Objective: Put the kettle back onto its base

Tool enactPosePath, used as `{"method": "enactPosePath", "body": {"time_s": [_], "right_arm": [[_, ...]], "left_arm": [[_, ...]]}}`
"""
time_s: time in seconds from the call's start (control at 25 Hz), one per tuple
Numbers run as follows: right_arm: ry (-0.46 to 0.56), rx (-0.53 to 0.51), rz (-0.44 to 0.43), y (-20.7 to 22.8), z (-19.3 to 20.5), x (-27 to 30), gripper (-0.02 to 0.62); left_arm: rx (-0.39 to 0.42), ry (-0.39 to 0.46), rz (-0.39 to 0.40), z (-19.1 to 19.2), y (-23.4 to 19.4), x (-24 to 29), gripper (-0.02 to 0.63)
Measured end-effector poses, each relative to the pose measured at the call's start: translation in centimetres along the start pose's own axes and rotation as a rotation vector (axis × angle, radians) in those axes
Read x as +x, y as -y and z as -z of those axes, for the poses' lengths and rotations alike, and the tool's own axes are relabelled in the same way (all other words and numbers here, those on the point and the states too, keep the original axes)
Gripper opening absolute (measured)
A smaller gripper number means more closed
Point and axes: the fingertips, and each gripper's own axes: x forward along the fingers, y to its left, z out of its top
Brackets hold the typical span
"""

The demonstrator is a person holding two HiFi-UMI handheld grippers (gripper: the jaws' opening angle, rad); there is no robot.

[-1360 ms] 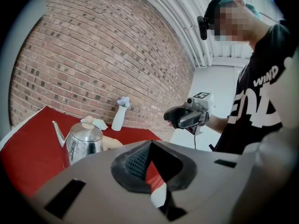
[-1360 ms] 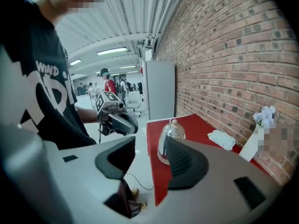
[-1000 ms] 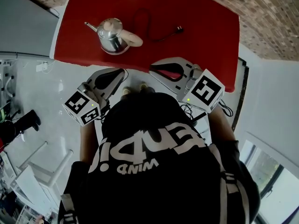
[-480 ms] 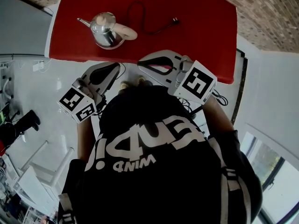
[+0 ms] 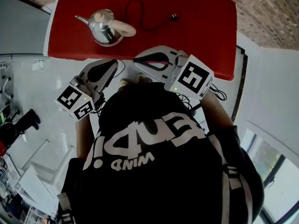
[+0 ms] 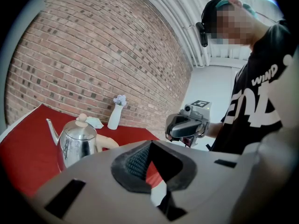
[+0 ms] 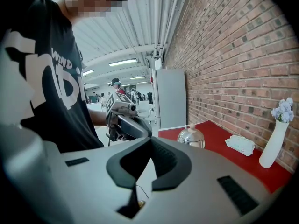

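Your kettle point(image 5: 103, 26) stands upright near the front left of the red bench point(image 5: 201, 36), spout to your left and pale handle to your right; whether its base is under it can't be made out. A black cord loops behind it and ends in a plug point(image 5: 174, 17) lying flat to the right. At the back by the brick wall stand a white vase point(image 6: 114, 113) and a tissue pack point(image 7: 240, 145). Your left claw point(image 6: 149, 143) is closed tip to tip with nothing in it, held off the bench's front edge. Your right claw point(image 7: 150, 139) is likewise closed and empty, beside it.
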Motion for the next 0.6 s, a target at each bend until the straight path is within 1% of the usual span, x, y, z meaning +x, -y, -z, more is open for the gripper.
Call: {"method": "enactPosePath", "body": {"time_s": [0.32, 0.6], "right_arm": [[-0.026, 0.004, 0.009, 0.27, 0.49, -0.02, 0.021], [-0.026, 0.009, 0.007, 0.27, 0.81, 0.36, 0.021]], "left_arm": [[-0.001, -0.004, -0.007, 0.15, -0.16, -0.24, 0.009], [0.0, -0.006, -0.008, 0.43, -0.53, -0.25, 0.009]]}}
